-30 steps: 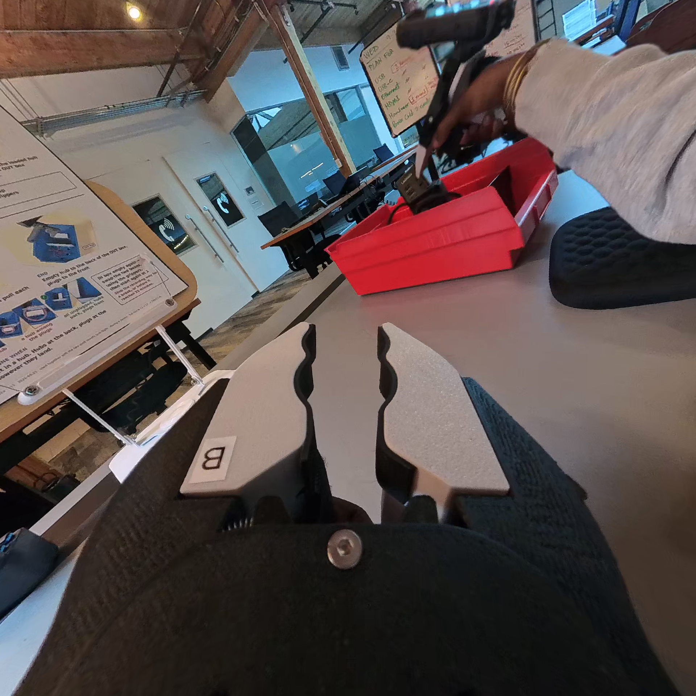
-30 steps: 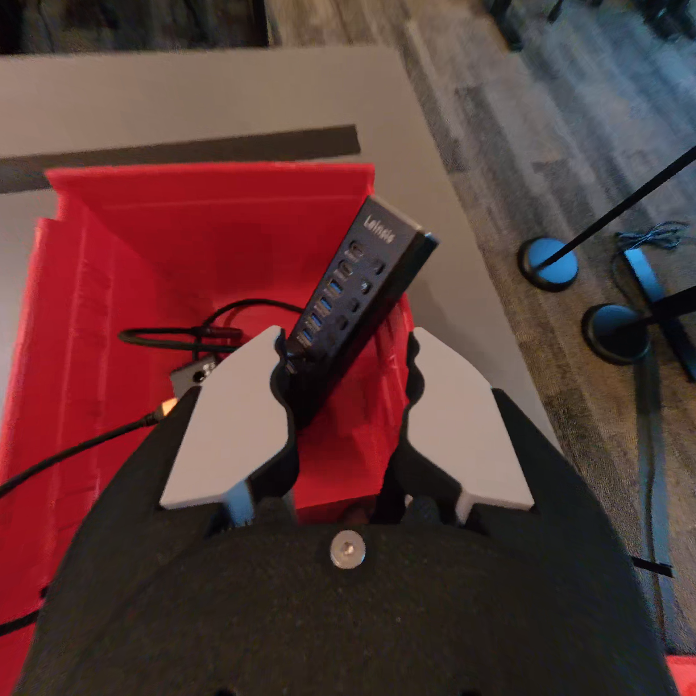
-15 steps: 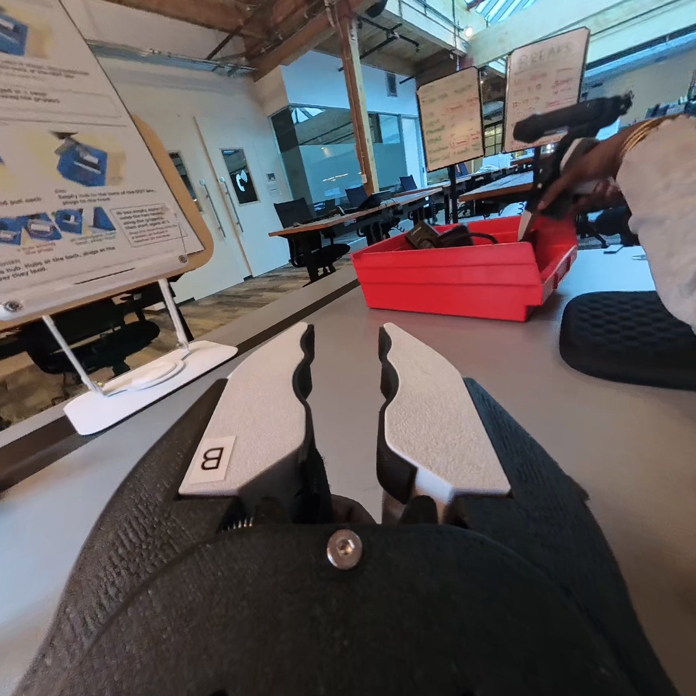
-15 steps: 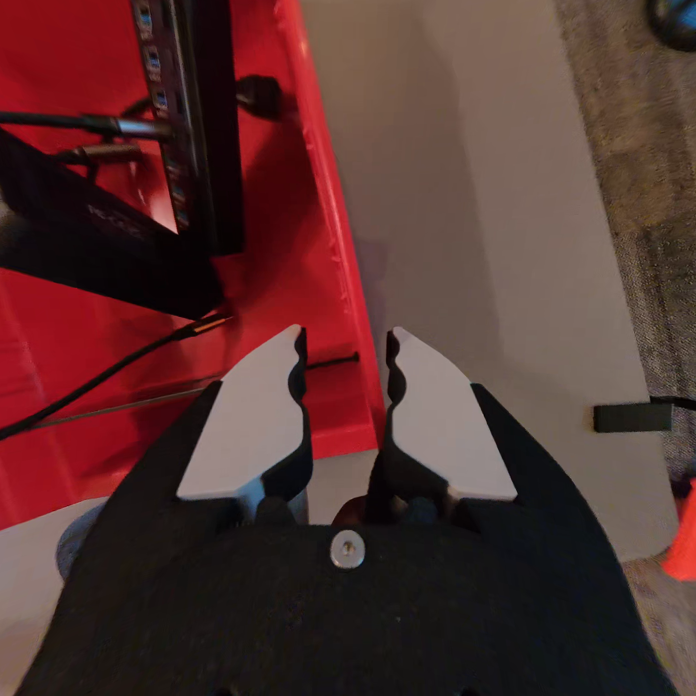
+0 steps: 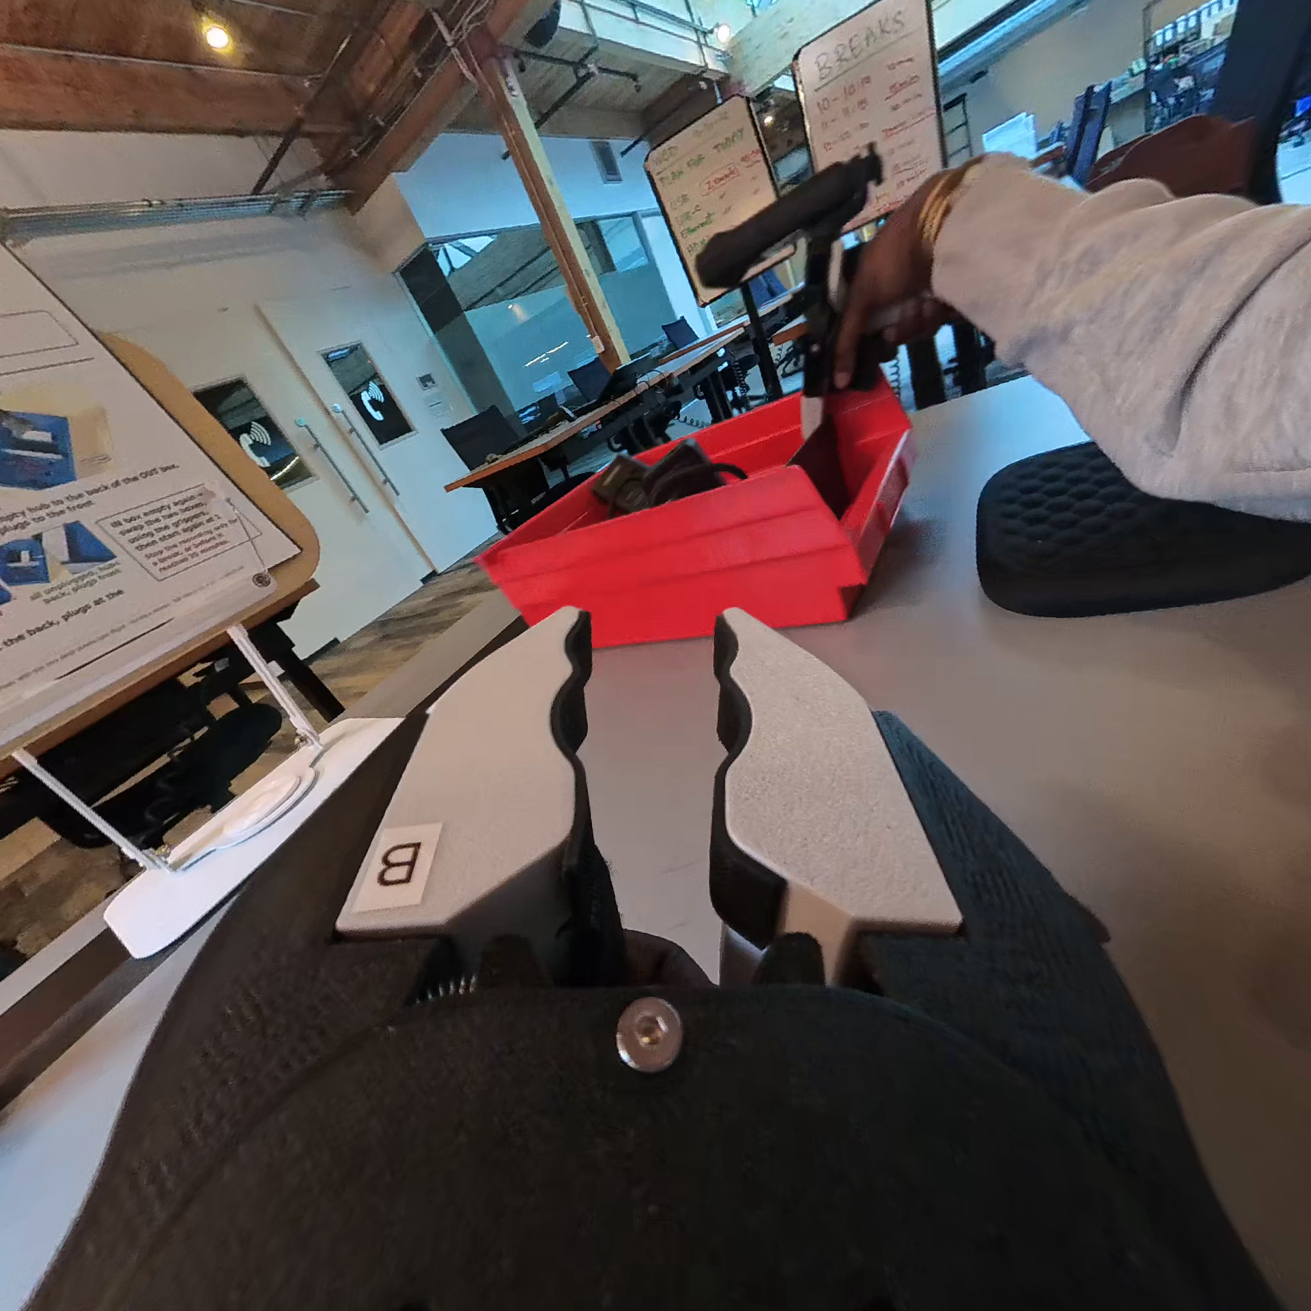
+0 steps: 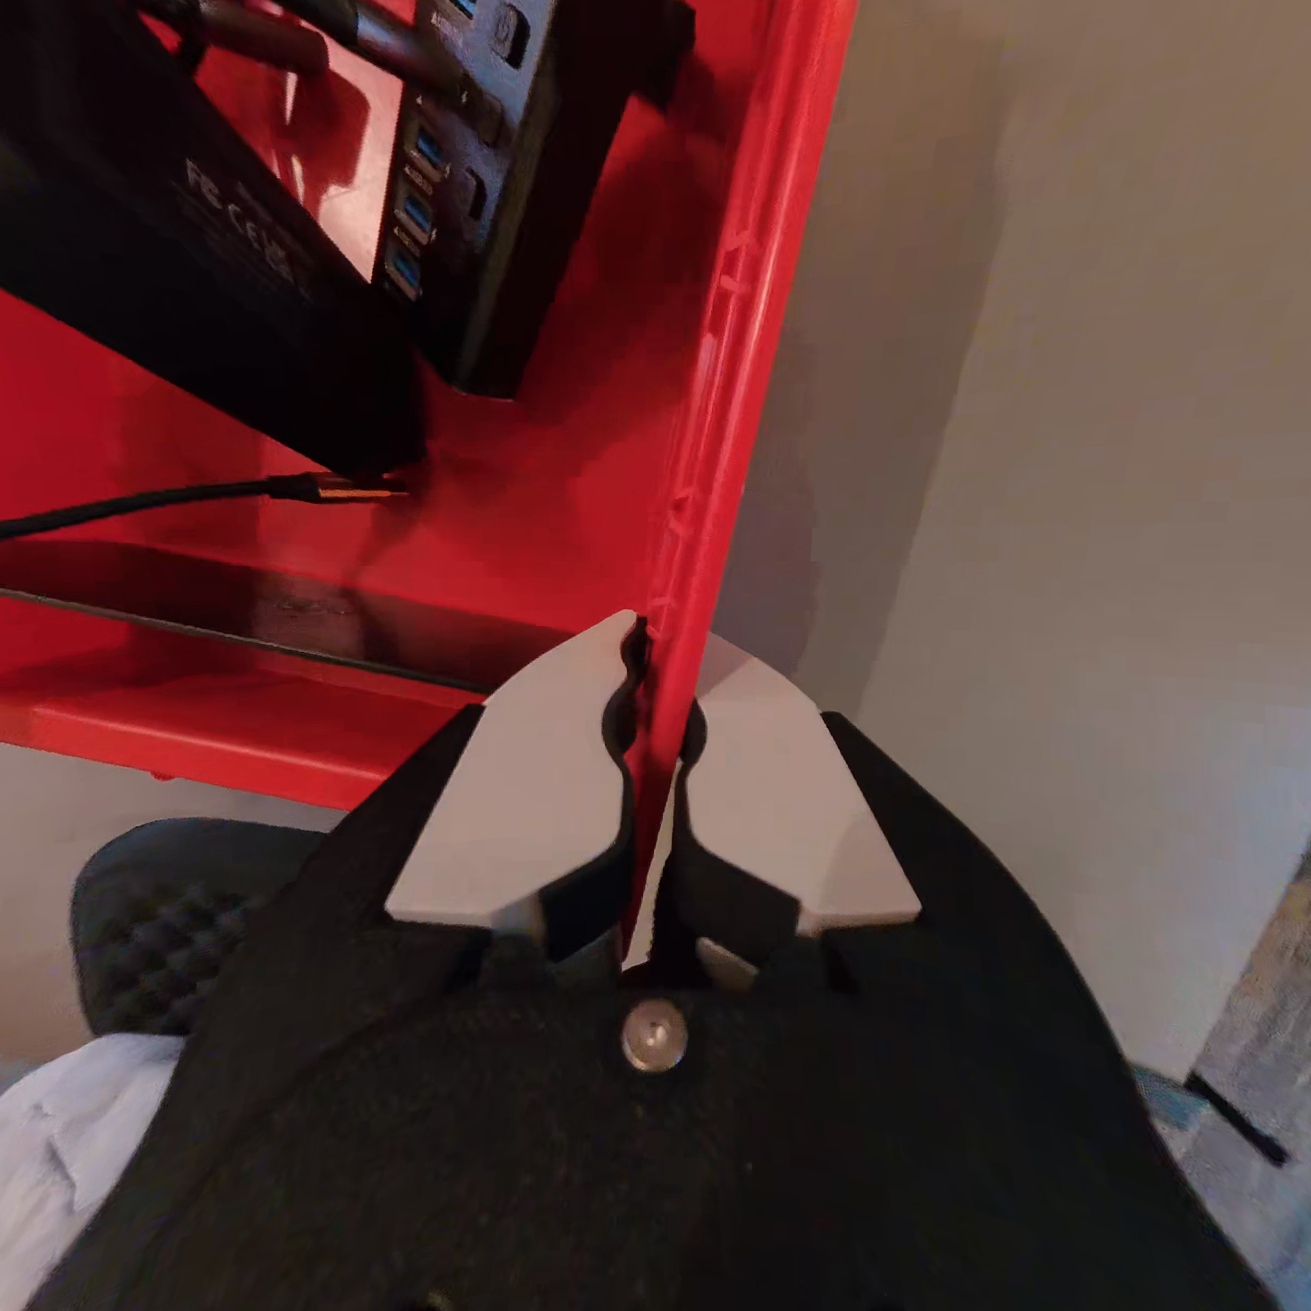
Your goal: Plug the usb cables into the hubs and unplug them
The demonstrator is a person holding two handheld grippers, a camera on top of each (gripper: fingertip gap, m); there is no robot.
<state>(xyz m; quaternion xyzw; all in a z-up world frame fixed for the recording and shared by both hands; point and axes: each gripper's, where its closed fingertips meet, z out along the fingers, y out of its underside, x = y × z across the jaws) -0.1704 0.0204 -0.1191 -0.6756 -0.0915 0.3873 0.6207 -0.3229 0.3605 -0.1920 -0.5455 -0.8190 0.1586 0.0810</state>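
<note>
In the left wrist view, our left gripper [image 5: 649, 631] hangs low over the grey table [image 5: 1064, 816] with its jaws parted and nothing between them. The red bin [image 5: 681, 560] sits ahead and a little to the right, well apart from these fingers, with its long side running across our line of sight. Dark hubs [image 5: 660, 475] and a tangle of cable show above its near wall. Farther off, our right gripper [image 5: 816, 418] reaches down onto the bin's right end wall, so the right hand is plainly the nearer one. A black pad [image 5: 1107, 539] lies under that forearm, just right of the bin, and a sign board [image 5: 106, 496] stands at our left.

In the right wrist view, the right gripper [image 6: 660, 645] is clenched on the bin's wall [image 6: 716, 397]: one finger inside, one outside, the red rim running straight away between them. The two hubs [image 6: 454, 213] lie inside the bin, up and to the left of these fingertips, their long axes slanting away from us. One cable [image 6: 177, 500] ends in a plug lying loose on the bin floor, just below the nearer hub; other plugs seem seated near the top edge, though blur makes that uncertain.

We judge this grip is for shifting or steadying the bin. Any plugging then calls for a reach leftward into it.
</note>
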